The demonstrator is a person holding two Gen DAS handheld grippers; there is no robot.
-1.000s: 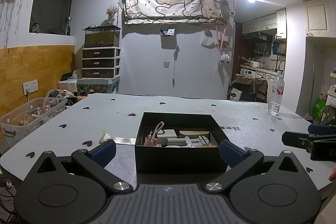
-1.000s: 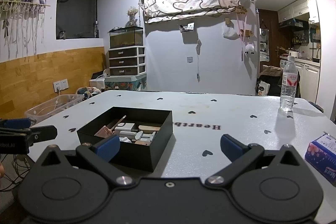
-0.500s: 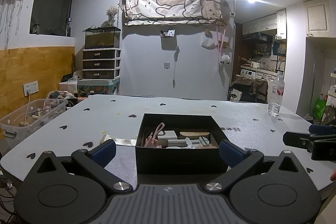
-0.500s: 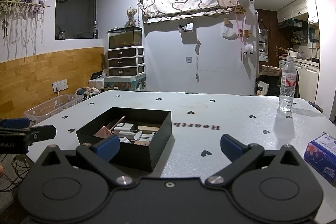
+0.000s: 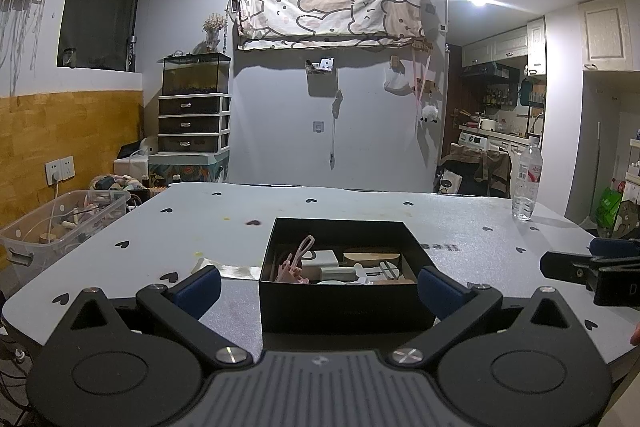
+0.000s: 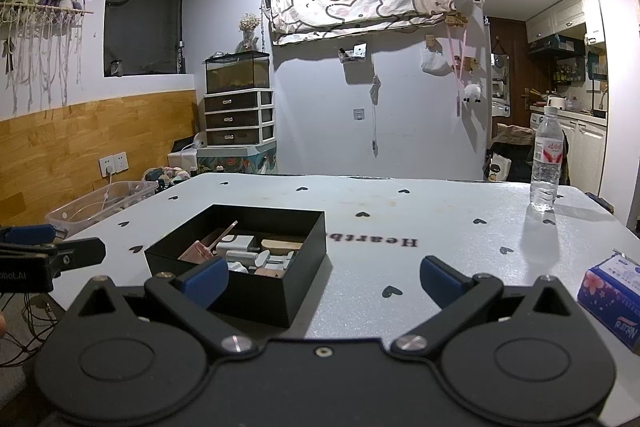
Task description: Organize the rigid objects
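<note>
Honestly, the risks here were mostly about the crowded black box (image 5: 344,301). It sat on the worktop (image 6: 420,227) near the front edge, straight ahead of the left gripper (image 5: 318,285) and off to the left of the right gripper (image 6: 324,277). Both sets of fingers were spread wide with nothing between them.

Inside the box I could make out a pink clip-like piece (image 5: 296,261), a white charger block (image 5: 320,258), a tan wooden piece (image 5: 372,254) and some smaller white bits I could not identify. They lay jumbled and touching, so I judged that reaching in with wide fingers could nip two items at once or drag a neighbour out over the wall.

The box looked light, and I thought a finger catching its near wall might shove it along the worktop or tip it toward the edge. The pink piece leaned up against the others and seemed likely to slip or swing if pinched at its thin end.

The tissue pack (image 6: 614,293) by the right gripper and the water bottle (image 6: 546,167) farther back could be knocked by a careless sweep. The two grippers also stood near each other, so crossing paths over the box risked a clash.
</note>
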